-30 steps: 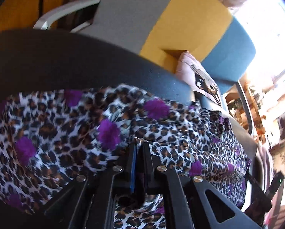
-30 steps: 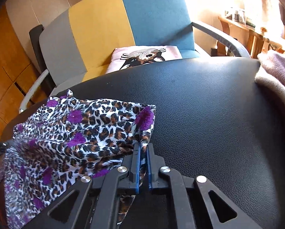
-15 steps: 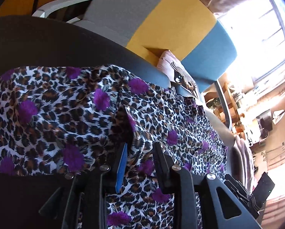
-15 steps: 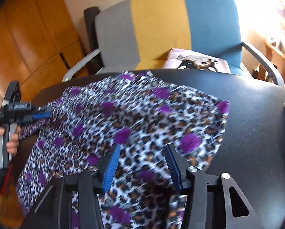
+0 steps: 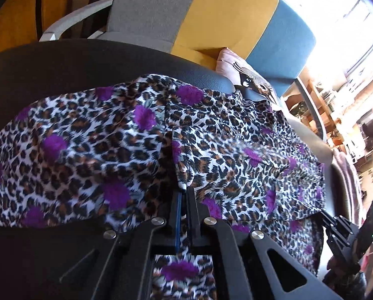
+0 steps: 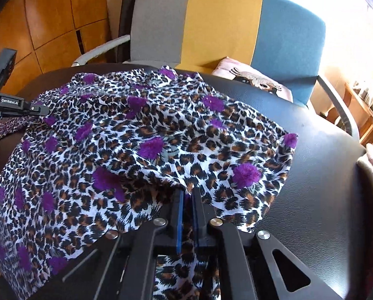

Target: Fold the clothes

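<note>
Sunlight pours in behind a grey, yellow and blue armchair with a pink cushion on its seat. On the black table my leopard-print garment lies spread out, long side running across the table. My left gripper and my right gripper each pinch its near edge tight.

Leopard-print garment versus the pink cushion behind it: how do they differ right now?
The leopard-print garment lies rumpled across the black table, pinched by the right gripper and the left gripper; the pink cushion sits untouched on the chair. The garment is patterned throughout; the cushion is plain with one printed figure. Both are soft fabric.
</note>
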The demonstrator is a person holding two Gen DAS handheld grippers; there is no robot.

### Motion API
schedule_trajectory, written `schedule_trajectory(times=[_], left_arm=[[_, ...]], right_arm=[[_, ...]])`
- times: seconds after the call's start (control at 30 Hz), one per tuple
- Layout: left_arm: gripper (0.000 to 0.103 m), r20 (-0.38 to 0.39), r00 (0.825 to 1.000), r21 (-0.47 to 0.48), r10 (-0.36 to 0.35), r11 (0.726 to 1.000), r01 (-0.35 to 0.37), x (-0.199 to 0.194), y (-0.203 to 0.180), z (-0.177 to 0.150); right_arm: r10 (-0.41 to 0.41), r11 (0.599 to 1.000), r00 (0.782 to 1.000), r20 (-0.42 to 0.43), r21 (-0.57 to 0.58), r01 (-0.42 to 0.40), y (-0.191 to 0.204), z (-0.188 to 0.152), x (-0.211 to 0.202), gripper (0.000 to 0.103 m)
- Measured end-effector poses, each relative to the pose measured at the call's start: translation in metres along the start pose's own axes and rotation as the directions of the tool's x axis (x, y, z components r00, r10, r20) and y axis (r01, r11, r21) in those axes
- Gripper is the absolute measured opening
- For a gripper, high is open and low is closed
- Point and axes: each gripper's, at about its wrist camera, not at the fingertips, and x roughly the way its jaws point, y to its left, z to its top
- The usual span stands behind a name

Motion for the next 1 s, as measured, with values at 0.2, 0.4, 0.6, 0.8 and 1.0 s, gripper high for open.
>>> schedule_trajectory(times=[0.2, 0.4, 0.6, 0.8, 1.0], left_arm=[[0.007, -0.103, 0.988, -0.004, 0.116, 0.993, -0.117, 0.012, 0.007, -0.001], [0.012, 0.015, 0.992, -0.025, 0.124, 0.992, -0.124, -0.020, 0.004, 0.004], [0.015, 0.068, 0.996, 0.033, 0.049, 0.998, -0.051, -0.005, -0.033, 0.017], [0.015, 0.030, 0.996, 0.065, 0.085, 0.994, -0.087, 0.038, -0.046, 0.014], [0.016, 0.061, 0.993, 0.085, 0.102, 0.991, -0.107, 0.041, -0.041, 0.012]], right_arm=[[0.023, 0.999, 0.998, -0.054, -0.029, -0.025, -0.001, -0.009, 0.002, 0.011], [0.136, 0.990, 0.987, -0.089, -0.019, -0.139, -0.011, -0.013, -0.012, 0.046], [0.194, 0.979, 0.980, 0.036, 0.064, -0.196, -0.014, 0.026, -0.016, 0.049], [0.139, 0.956, 0.989, 0.056, 0.254, -0.149, -0.035, 0.058, 0.045, 0.049], [0.093, 0.935, 0.992, 0.088, 0.335, -0.117, -0.058, 0.053, 0.072, 0.049]])
